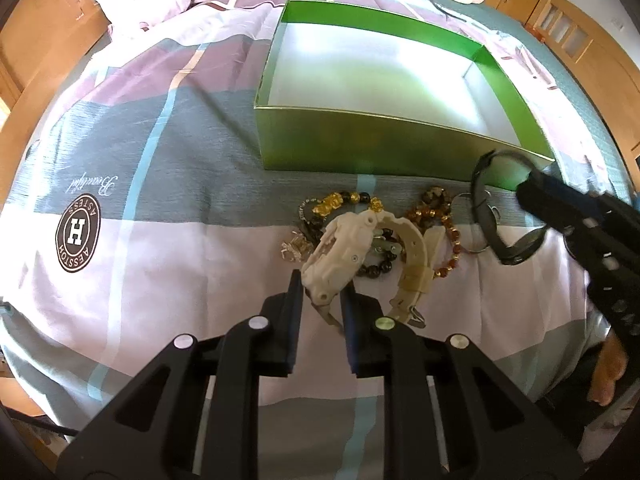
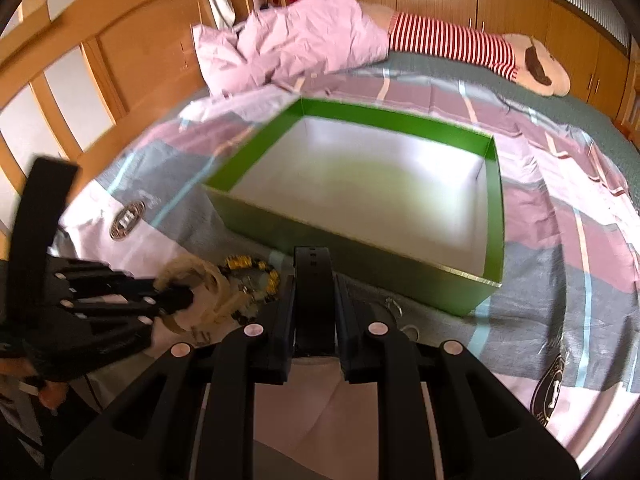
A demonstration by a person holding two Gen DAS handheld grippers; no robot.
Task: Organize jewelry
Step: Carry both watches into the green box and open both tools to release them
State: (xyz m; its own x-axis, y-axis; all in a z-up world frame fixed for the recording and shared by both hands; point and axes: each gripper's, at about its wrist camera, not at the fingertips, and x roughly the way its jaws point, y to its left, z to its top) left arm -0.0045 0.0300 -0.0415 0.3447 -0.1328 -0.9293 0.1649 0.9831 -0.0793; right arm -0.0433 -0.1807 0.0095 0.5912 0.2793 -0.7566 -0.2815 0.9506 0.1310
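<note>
Left gripper (image 1: 322, 294) jaws pinching cream watch (image 1: 340, 248) by its case, strap trailing onto the bead pile. Right gripper (image 2: 314, 308) jaws clamped on black watch (image 2: 313, 280), band upright between the pads, lifted off the bed. Beaded bracelets (image 1: 360, 200) heaped on patchwork quilt (image 1: 160, 160), just beside near wall of green box (image 1: 360, 148). Box interior white, open-topped. Key ring (image 1: 476, 240) near beads. Striped plush toy (image 2: 480, 48) at far edge of bed.
</note>
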